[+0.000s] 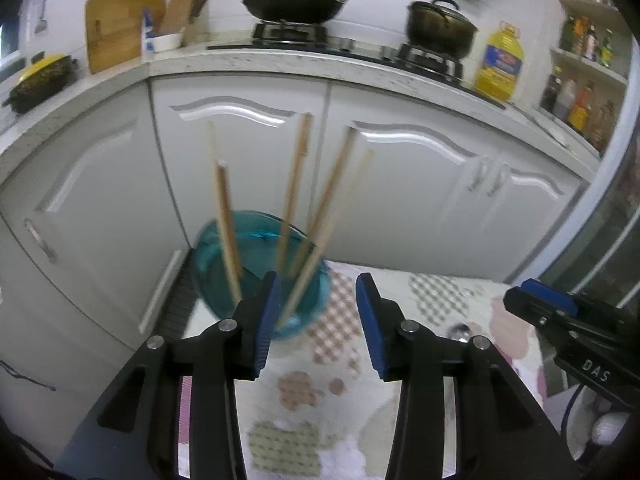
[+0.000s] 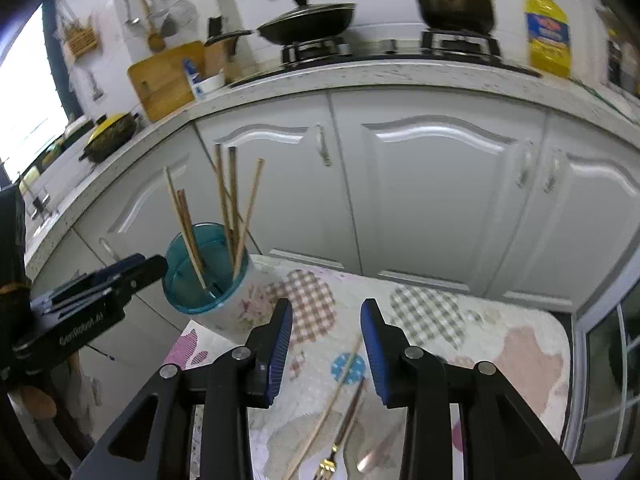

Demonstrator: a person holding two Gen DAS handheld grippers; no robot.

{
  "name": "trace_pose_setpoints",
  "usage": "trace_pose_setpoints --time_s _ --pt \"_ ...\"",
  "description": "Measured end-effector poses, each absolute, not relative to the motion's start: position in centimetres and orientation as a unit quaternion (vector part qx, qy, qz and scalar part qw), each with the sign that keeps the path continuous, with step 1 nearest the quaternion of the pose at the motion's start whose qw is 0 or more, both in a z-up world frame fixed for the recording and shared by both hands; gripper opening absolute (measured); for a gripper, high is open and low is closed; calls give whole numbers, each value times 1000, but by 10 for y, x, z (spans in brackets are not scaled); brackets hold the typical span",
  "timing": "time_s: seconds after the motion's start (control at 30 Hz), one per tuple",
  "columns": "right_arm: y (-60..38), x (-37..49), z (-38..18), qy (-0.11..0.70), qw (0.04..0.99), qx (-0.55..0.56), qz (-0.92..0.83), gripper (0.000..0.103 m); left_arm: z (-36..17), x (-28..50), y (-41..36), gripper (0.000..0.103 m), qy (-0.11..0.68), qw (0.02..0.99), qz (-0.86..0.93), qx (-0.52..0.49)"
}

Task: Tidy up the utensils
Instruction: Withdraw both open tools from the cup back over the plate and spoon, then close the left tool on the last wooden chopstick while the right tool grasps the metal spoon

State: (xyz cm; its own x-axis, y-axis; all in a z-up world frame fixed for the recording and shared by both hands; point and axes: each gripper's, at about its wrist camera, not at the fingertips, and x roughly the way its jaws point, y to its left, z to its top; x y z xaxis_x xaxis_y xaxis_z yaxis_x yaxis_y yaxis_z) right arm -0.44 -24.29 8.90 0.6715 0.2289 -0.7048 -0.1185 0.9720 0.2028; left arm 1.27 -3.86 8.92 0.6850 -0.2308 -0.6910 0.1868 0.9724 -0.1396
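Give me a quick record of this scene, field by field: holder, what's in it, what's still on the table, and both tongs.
holder: blue-rimmed cup, upright at the table's far left corner
in holder: several wooden chopsticks
on table: one chopstick, a fork
surface: patterned tablecloth
left tongs: open, empty
right tongs: open, empty, over the loose utensils

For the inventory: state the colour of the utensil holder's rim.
Translucent teal rim; clearest in the right wrist view.
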Motion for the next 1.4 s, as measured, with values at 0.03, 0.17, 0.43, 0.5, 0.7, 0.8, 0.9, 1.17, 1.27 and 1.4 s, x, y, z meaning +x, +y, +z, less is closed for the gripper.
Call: trace_pose_setpoints --time_s 0.03,0.17,0.43,0.5,0.7,0.8,0.9,1.17,1.27,1.4 --pt "-247 -9 88 394 912 72 89 34 89 8 -46 39 381 916 -122 -26" --pt "-263 -24 88 395 914 70 61 34 89 -2 -68 39 385 911 -145 -19" --pt "-290 -51 96 386 920 69 23 37 89 -15 -101 39 397 900 -180 -15" --pt "-295 -56 98 381 922 65 13 38 89 -17 -107 39 401 897 -187 -16" --pt "-308 -67 104 374 925 66 1 40 92 -27 -126 39 400 893 -207 -7" --pt "-311 -70 107 374 925 66 0 40 94 -31 -132 40 397 893 -211 -3" --pt "-312 -72 107 373 925 66 -1 40 94 -32 -135 41 396 893 -212 1" --pt "-317 -75 102 383 921 69 -2 40 88 -30 -141 41 403 890 -213 8" --pt "-318 -73 97 390 918 71 -1 42 83 -28 -142 41 408 887 -215 11" --pt "-320 -69 87 402 913 73 1 42 74 -22 -138 41 414 883 -221 3"
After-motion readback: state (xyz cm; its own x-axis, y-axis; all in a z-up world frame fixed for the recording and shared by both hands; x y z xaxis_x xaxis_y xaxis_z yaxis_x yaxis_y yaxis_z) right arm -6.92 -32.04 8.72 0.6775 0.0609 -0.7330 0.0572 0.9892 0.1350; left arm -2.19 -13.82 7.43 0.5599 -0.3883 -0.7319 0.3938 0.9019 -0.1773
